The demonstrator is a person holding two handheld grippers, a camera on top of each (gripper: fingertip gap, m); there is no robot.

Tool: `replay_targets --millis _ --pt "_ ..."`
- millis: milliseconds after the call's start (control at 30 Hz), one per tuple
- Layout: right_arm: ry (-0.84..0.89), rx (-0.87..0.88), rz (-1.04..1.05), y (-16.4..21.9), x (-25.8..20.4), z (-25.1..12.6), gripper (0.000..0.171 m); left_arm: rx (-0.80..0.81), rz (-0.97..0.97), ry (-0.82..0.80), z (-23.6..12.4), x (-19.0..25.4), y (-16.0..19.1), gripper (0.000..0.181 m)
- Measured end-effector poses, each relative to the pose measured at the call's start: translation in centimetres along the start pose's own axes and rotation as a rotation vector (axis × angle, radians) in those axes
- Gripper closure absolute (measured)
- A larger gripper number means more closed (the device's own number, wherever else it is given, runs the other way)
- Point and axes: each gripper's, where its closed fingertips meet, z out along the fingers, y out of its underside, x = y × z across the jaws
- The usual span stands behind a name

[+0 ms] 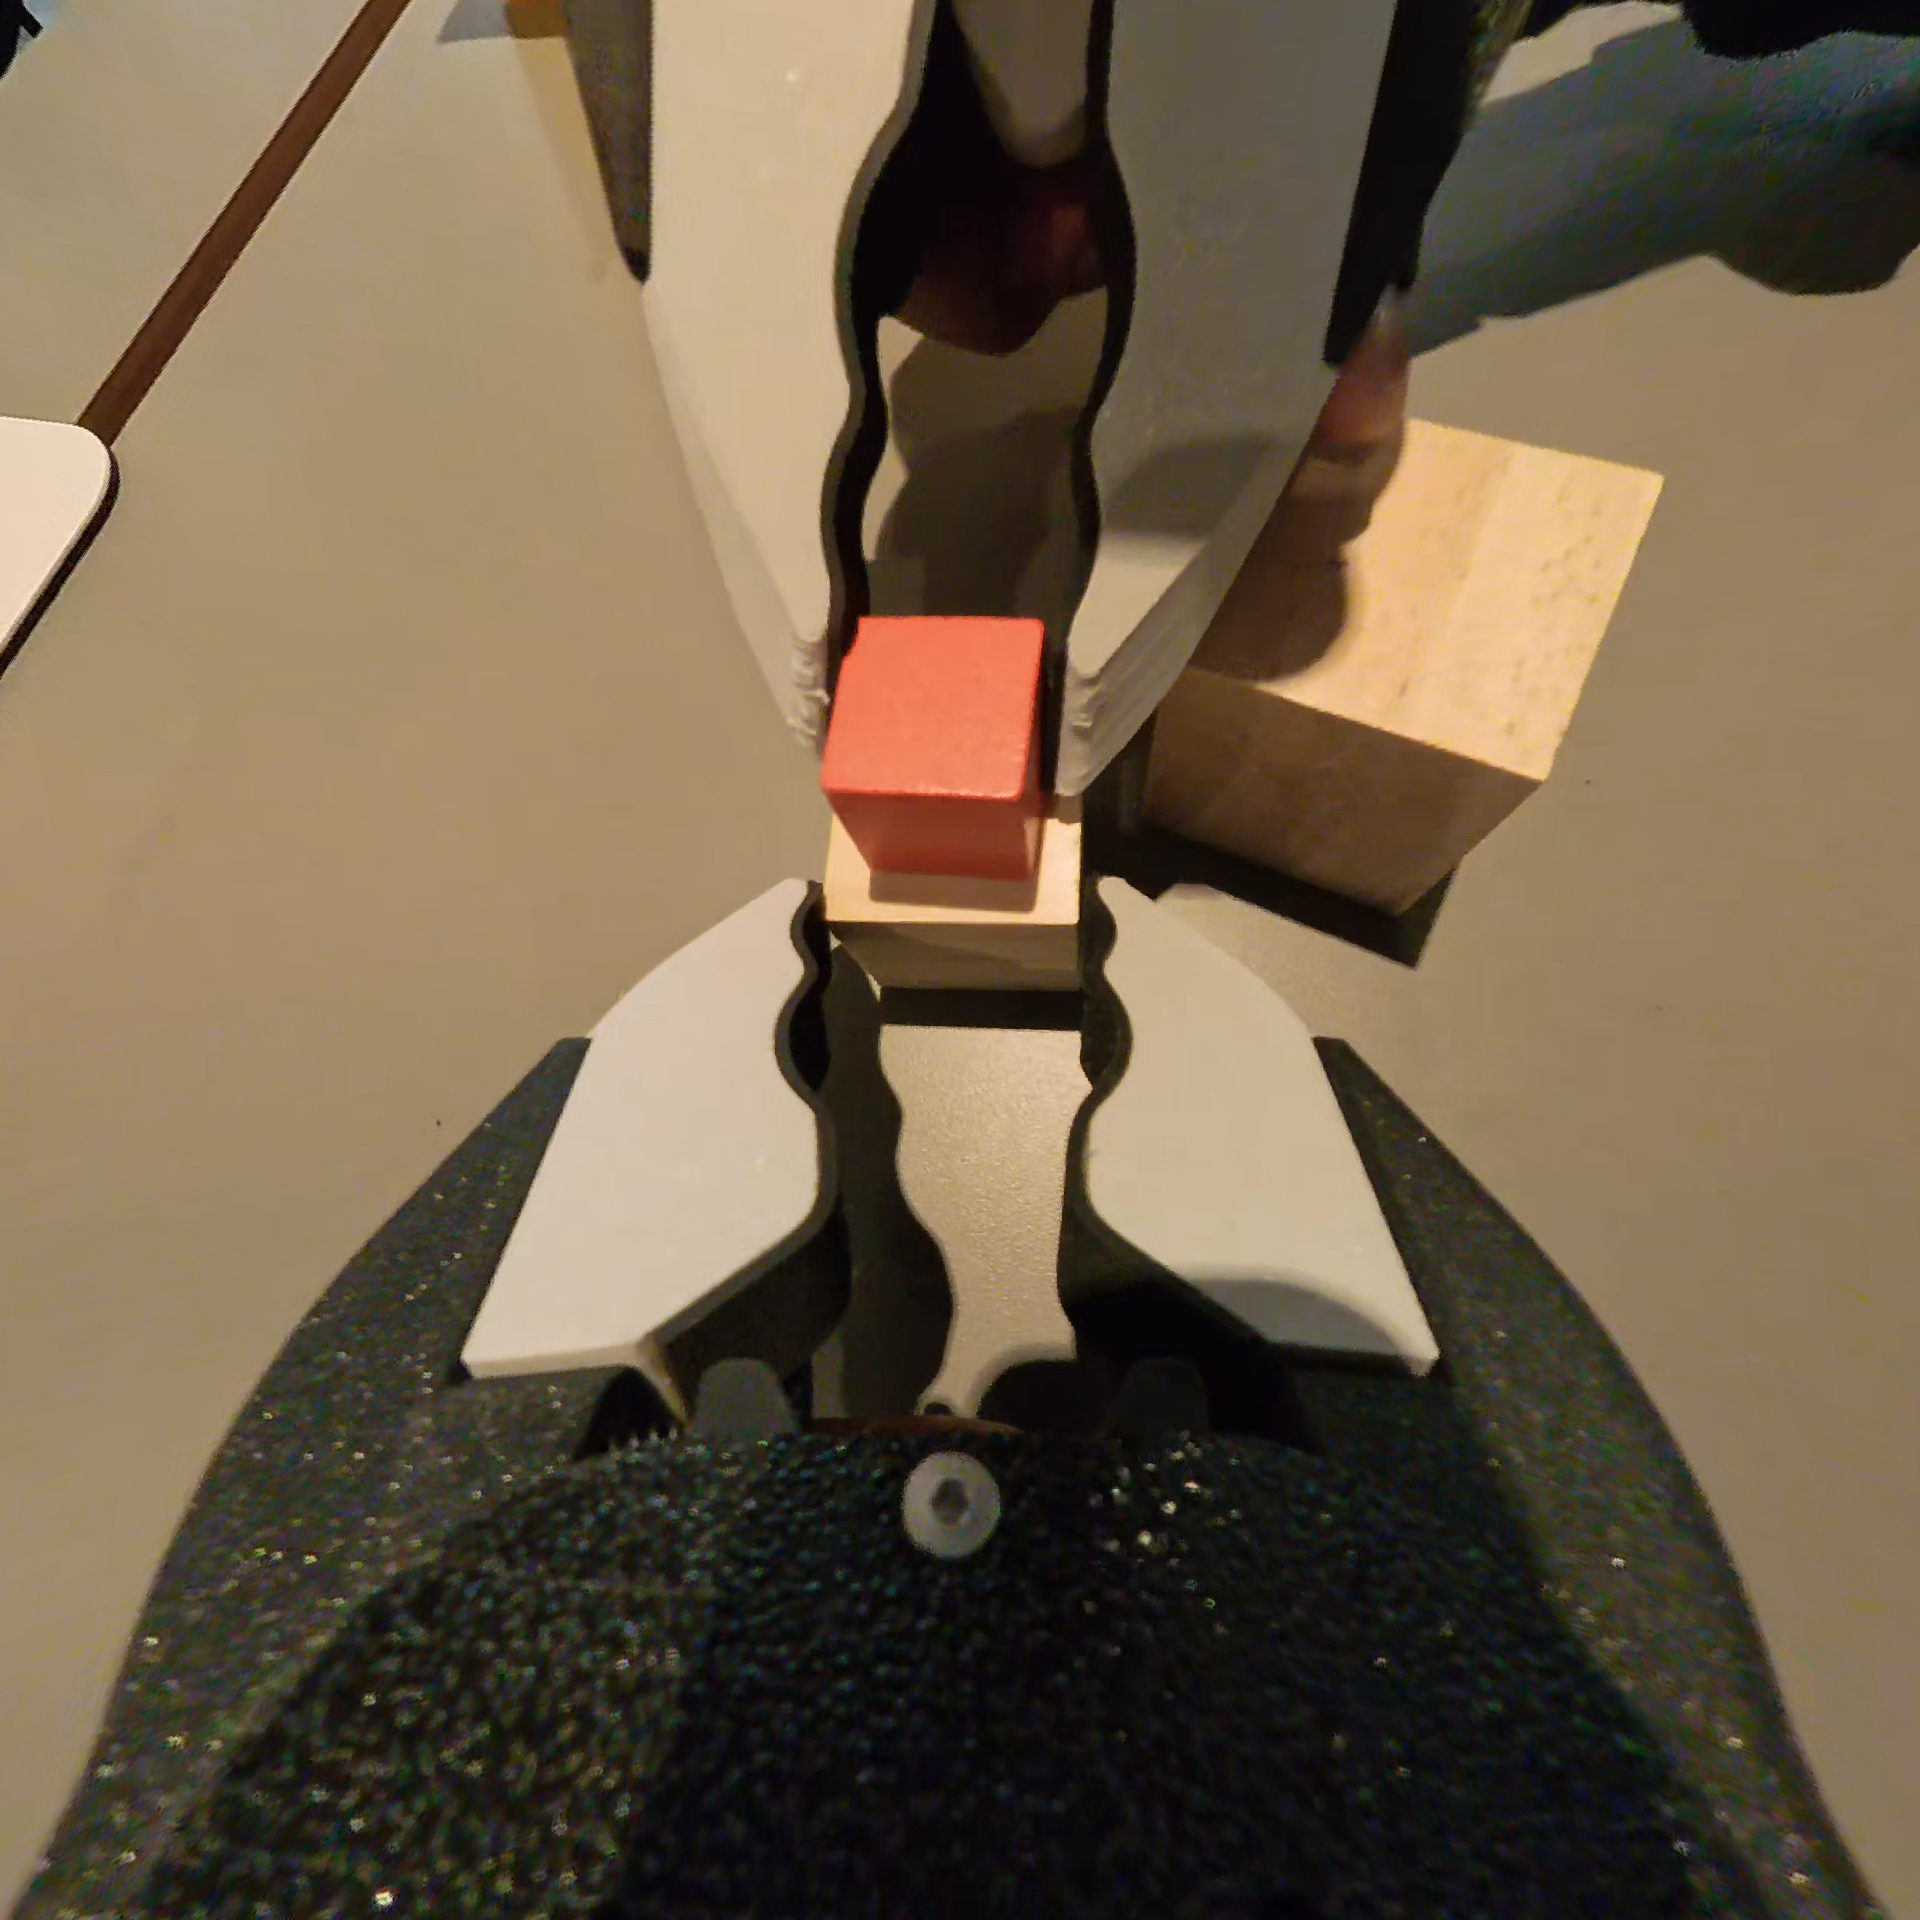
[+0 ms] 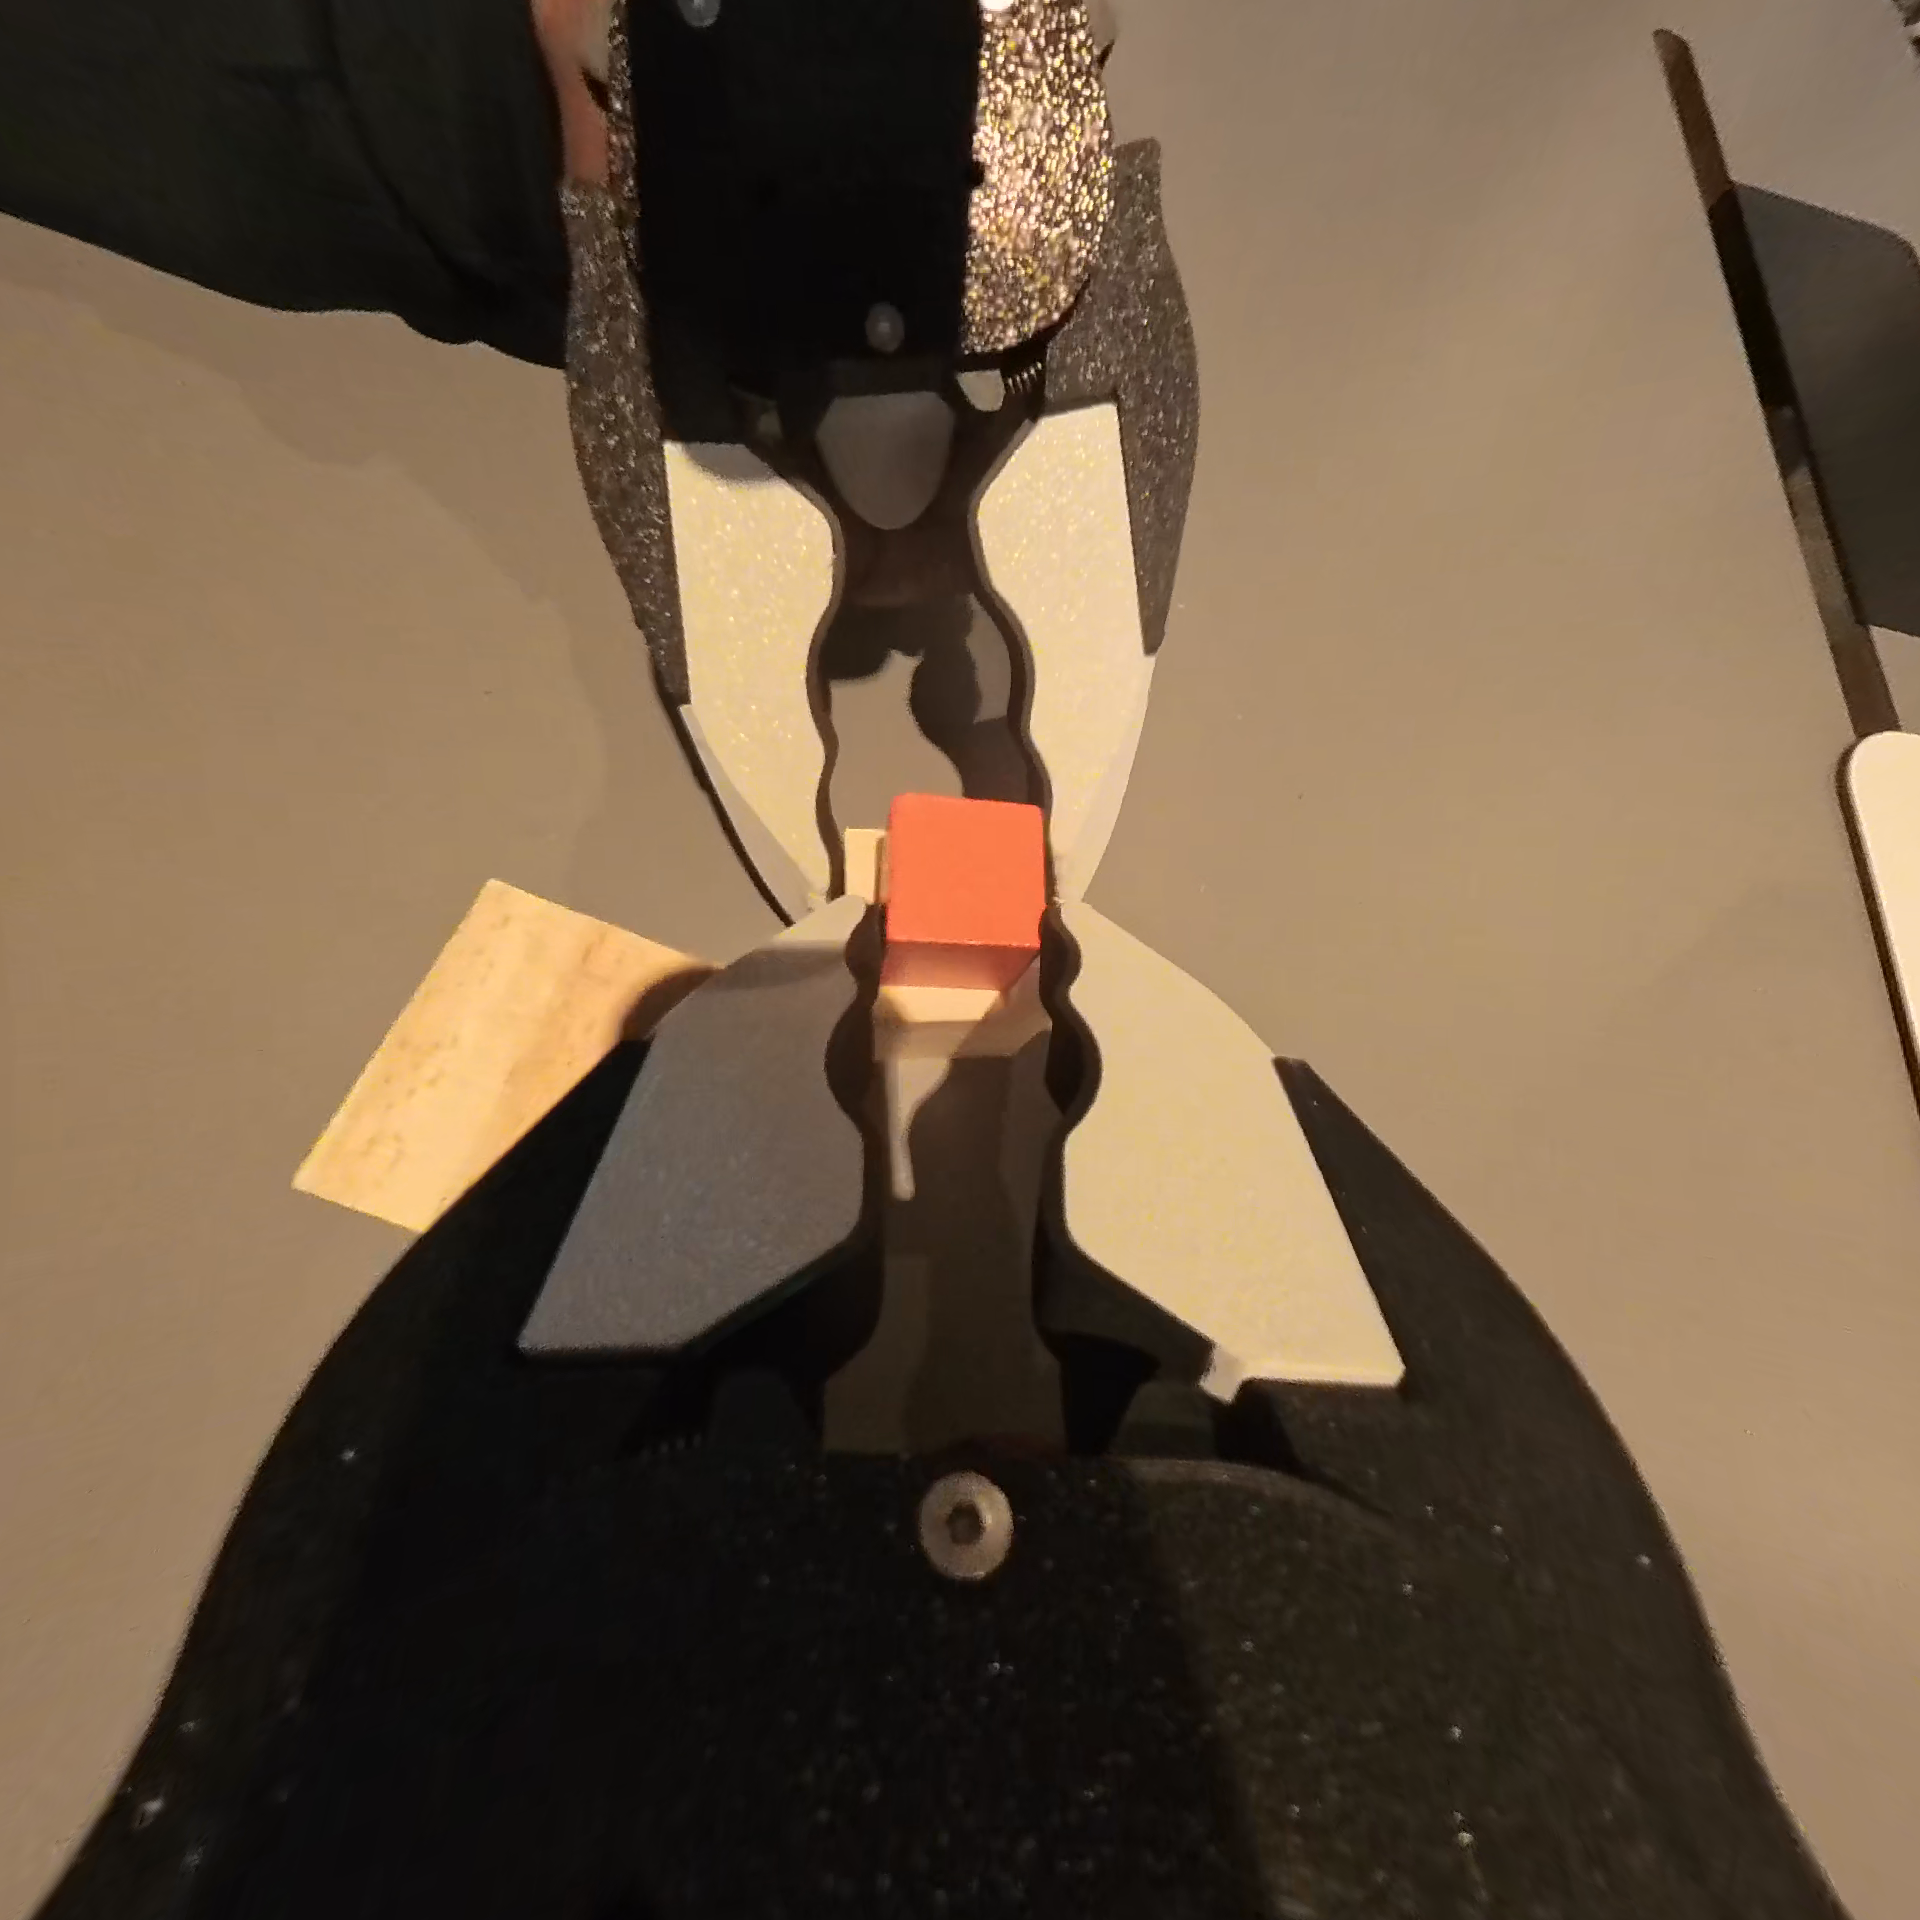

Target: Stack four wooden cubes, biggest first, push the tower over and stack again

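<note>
A small red cube sits on a slightly larger pale wooden cube, offset toward one side. In the left wrist view my left gripper is shut on the pale cube, one fingertip on each side. My right gripper comes in from the far side and is shut on the red cube. In the right wrist view my right gripper flanks the red cube, with the pale cube under it and the left gripper opposite. A big pale wooden cube stands on the table beside them; it also shows in the right wrist view.
The grey table carries a white rounded board at its left edge, past a dark seam. A bit of another tan wooden block shows behind the right gripper. Dark sleeves hold both tools. Left and right tips are no more than a few centimetres apart.
</note>
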Motion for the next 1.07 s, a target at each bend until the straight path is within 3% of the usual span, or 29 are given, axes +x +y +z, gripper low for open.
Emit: replay_targets --millis 700,933,1067 --pt "-0.025 -0.044 -0.02 0.2 0.2 0.1 0.135 -0.003 -0.002 0.001 0.0 0.0 0.0 0.135" --pt "-0.011 -0.046 -0.013 0.5 0.5 -0.2 0.114 -0.007 -0.001 -0.001 0.0 0.0 0.1 0.135" --pt "0.038 -0.031 -0.005 0.6 1.4 -1.2 0.115 -0.009 -0.001 -0.001 0.0 0.0 0.1 0.135"
